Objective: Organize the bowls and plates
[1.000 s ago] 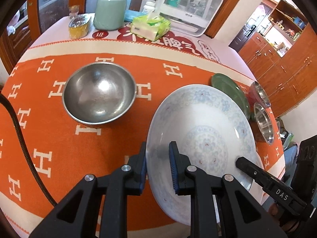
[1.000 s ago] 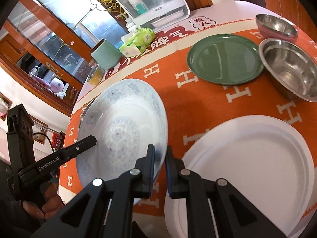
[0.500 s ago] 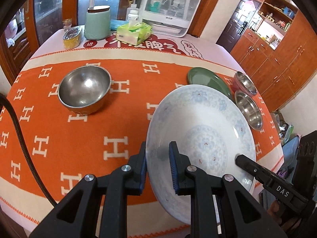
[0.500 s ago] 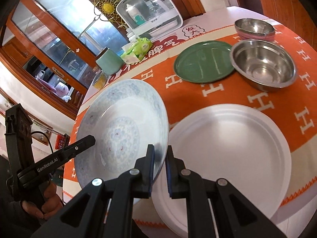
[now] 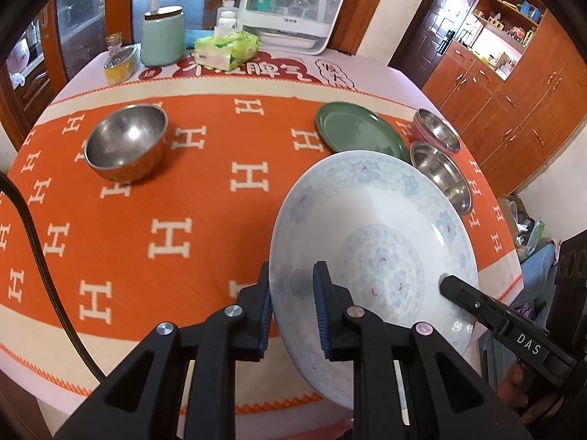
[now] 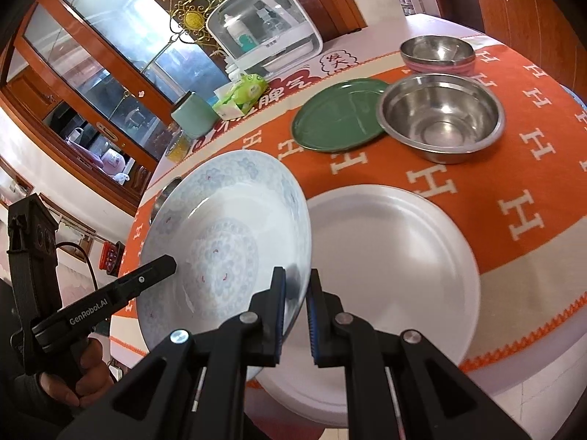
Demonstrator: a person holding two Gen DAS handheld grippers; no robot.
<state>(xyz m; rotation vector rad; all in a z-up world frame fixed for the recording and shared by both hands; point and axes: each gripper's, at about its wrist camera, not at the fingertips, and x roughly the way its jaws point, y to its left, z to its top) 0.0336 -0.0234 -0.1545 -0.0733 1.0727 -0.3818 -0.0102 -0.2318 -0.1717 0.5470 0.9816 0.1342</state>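
Note:
Both grippers hold one white plate with a pale blue flower pattern [image 5: 381,242], lifted above the orange cloth. My left gripper [image 5: 293,293] is shut on its left rim. My right gripper [image 6: 296,293] is shut on the opposite rim of the patterned plate [image 6: 223,242]. A plain white plate [image 6: 389,275] lies on the table under and right of it. A green plate [image 6: 339,113] lies further back, also in the left wrist view [image 5: 357,134]. Steel bowls stand at the left [image 5: 126,143] and right [image 6: 442,117], with a pink-sided one [image 6: 438,53] behind.
The round table carries an orange cloth with white H marks [image 5: 172,238]. At the back stand a mint canister [image 5: 161,38], a tissue pack [image 5: 225,49], a yellow jar [image 5: 119,64] and a white cabinet appliance [image 5: 293,3]. Wooden cupboards [image 5: 513,84] stand to the right.
Both grippers have lifted the patterned plate and drawn it back toward the table's near edge. The left steel bowl looks farther away, and the white plate below shows more fully.

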